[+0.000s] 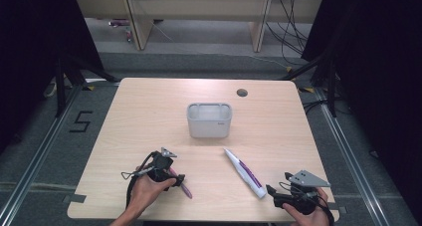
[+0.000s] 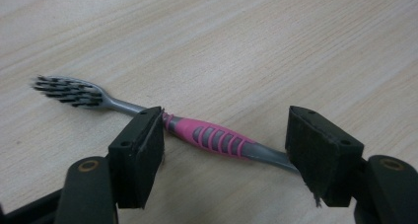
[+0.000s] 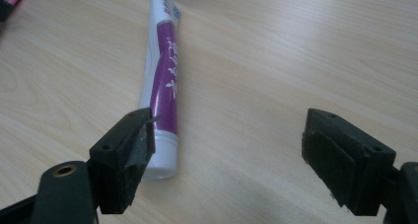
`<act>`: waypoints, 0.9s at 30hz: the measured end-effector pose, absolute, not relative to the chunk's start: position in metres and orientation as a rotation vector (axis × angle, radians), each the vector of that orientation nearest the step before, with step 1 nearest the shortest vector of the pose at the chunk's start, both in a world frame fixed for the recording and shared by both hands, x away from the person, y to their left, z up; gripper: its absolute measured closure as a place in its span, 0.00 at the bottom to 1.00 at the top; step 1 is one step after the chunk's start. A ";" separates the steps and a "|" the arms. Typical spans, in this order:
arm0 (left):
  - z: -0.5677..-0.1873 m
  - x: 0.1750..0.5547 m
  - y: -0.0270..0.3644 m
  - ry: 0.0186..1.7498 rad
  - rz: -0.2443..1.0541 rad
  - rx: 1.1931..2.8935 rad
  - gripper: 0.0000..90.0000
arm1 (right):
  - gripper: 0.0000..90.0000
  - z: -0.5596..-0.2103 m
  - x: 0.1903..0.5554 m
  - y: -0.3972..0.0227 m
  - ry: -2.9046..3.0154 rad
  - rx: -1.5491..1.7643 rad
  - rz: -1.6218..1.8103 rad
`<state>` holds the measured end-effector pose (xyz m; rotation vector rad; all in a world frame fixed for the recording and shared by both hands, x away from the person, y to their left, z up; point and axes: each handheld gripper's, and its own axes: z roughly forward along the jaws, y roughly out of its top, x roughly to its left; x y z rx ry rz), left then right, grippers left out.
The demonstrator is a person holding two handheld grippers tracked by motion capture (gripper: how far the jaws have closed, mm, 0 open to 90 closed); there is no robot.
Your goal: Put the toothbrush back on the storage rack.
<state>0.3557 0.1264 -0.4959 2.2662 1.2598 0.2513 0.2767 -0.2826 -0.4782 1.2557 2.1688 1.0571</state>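
Observation:
A pink and grey toothbrush (image 2: 217,139) lies flat on the wooden table, bristles to the left in the left gripper view. My left gripper (image 2: 226,155) is open low over it, one jaw at each end of the pink grip, pads not pressing. In the high view the left gripper (image 1: 176,178) and toothbrush (image 1: 185,187) are at the front left. A white and purple toothpaste tube (image 3: 165,81) lies on the table, its cap end beside the left jaw of my open right gripper (image 3: 231,160), which has nothing between its jaws. From above, the tube (image 1: 245,172) lies just left of the right gripper (image 1: 272,192).
A white rectangular container (image 1: 209,119) stands open-topped at the table's middle, beyond both items. A round cable hole (image 1: 242,92) sits near the far edge. The table's front edge (image 1: 199,219) is close under both hands.

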 end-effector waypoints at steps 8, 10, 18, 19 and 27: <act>-0.496 0.358 0.129 1.215 0.269 2.307 0.48 | 0.24 -0.478 0.276 -0.283 2.174 1.268 1.065; -0.495 0.358 0.130 1.207 0.261 2.322 0.51 | 0.24 -0.478 0.276 -0.283 2.179 1.269 1.063; -0.492 0.359 0.130 1.138 0.252 2.401 0.65 | 0.24 -0.478 0.277 -0.283 2.173 1.252 1.057; -0.492 0.359 0.130 1.138 0.249 2.403 0.67 | 0.24 -0.478 0.277 -0.283 2.173 1.251 1.055; -0.489 0.362 0.128 1.095 0.221 2.469 0.74 | 0.24 -0.478 0.276 -0.282 2.171 1.261 1.054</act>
